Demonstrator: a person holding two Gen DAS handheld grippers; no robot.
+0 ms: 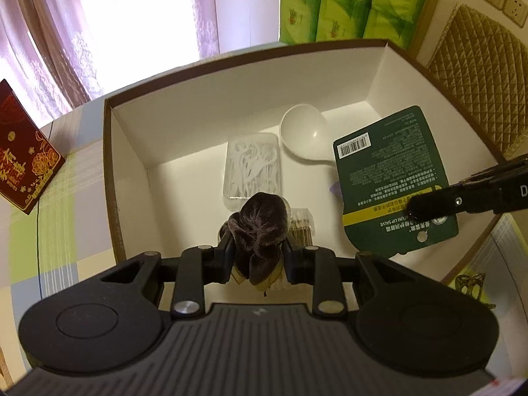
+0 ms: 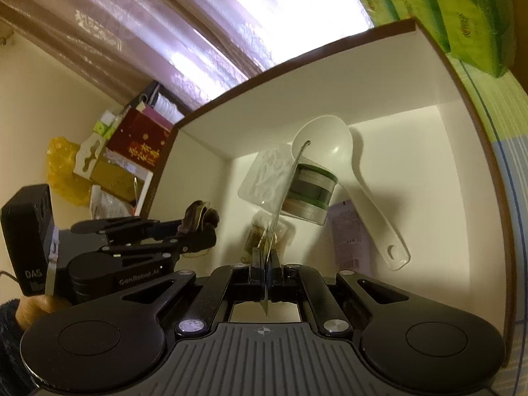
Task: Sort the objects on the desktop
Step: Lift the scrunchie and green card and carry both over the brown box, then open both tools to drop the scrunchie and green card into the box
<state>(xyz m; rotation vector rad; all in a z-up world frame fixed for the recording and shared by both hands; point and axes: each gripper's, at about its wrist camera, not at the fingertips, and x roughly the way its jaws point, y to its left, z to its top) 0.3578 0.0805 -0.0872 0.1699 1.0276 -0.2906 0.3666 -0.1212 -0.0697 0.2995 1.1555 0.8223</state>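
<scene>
Left wrist: L gripper point(image 1: 255, 247) clamps fuzzy brown scrunchie point(image 1: 260, 227); R gripper point(image 2: 265, 264) pinches flat green card point(image 1: 396, 178) over white box point(image 1: 132, 138) w/ spoon point(image 1: 302, 135), floss case point(image 1: 252, 165).

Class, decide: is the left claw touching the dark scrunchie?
Touching. The left wrist view shows the left claw shut on the dark scrunchie, fingers pressing both its sides.

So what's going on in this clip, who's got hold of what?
A person is sorting small items into a white-lined box. The left gripper is shut on a dark brown scrunchie, held over the box. The right gripper is shut on the edge of a green lip-salve blister card, also above the box. A white spoon, a clear floss-pick case and a small packet of sticks already lie inside.
</scene>
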